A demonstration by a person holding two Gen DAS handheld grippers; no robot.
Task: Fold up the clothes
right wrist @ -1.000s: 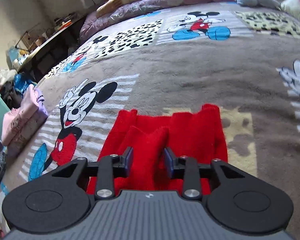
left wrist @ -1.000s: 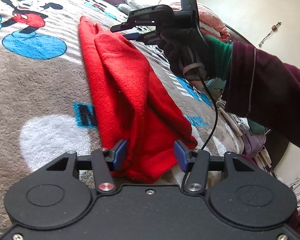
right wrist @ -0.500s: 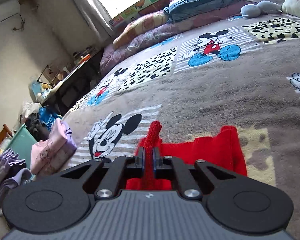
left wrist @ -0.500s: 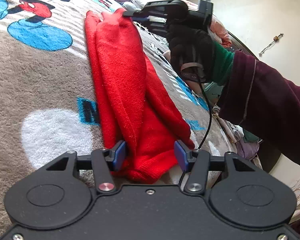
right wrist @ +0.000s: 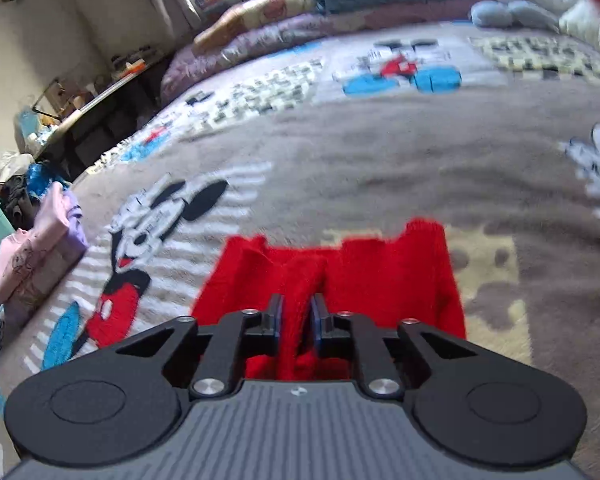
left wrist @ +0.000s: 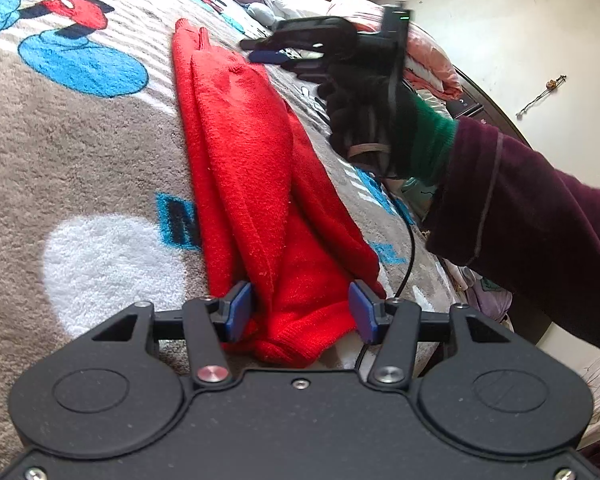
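Left wrist view: bunched red garment between left gripper's parted jaws; right gripper opening around it

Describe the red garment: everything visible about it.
The red garment is a soft, fuzzy knit, bright red all over. It lies on the cartoon-print blanket, gathered into a long, narrow bundle with lengthwise folds and a raised ridge. The left gripper straddles its near end, pads at the bunched cloth's sides. At the far end the right gripper has a ridge of cloth between its jaws, which are opening. Sleeves or neckline cannot be made out.
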